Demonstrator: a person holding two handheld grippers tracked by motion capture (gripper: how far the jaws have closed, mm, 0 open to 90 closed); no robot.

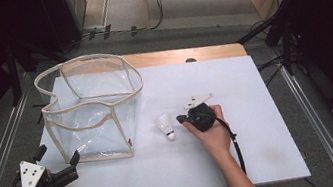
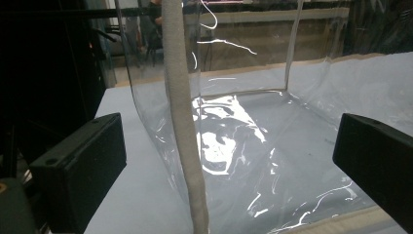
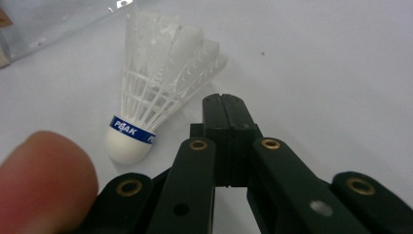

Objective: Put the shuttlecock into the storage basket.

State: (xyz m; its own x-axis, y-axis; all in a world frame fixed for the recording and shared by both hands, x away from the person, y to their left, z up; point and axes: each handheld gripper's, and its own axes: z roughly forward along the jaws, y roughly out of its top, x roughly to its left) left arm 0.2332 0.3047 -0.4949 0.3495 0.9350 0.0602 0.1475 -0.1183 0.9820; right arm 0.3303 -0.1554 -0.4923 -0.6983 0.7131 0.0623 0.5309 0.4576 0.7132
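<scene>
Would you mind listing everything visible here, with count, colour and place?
Bag: one, clear plastic with beige trim, standing open on the left of the board.
Shuttlecock: one, white with a blue band, lying at the board's middle.
Board: one, white, covering the wooden table.
Left gripper: one, black, jaws open, at the bag's near left corner.
Right gripper: one, black, jaws shut, just right of the shuttlecock.
Hands: two, one on each gripper.
</scene>
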